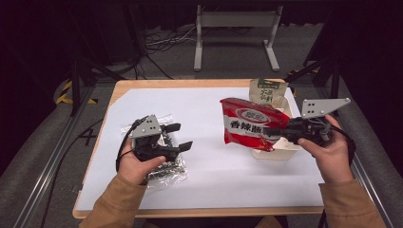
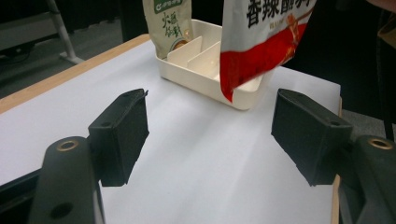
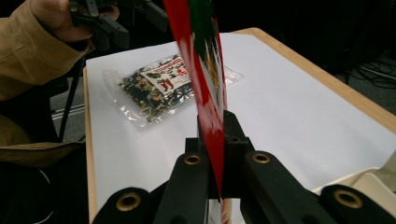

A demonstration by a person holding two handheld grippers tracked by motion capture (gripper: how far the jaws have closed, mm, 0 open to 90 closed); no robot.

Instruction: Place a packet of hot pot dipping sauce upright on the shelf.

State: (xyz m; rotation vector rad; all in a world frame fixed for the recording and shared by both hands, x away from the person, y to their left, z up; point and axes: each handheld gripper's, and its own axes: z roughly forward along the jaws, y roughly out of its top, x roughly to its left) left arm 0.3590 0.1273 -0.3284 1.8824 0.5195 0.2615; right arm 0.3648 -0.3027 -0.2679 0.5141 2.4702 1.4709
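The right gripper (image 1: 278, 131) is clamped on the red snack bag (image 1: 251, 122), held upright over the divided tray (image 1: 275, 153). Best to lower it straight into an empty slot before letting go. The left gripper (image 1: 179, 136) waits with jaws apart above the clear packet (image 3: 161, 88).

Glossy red-and-white snack bag (image 1: 250, 124) is showing large white Chinese characters – 香辣脆 legible in the high view, cut off at the gripper. Tan-and-green paper pouch (image 1: 267, 92) is carrying dark Chinese print – too small to read. Clear plastic packet (image 3: 163, 86) is bearing a red-lettered label, unreadable.
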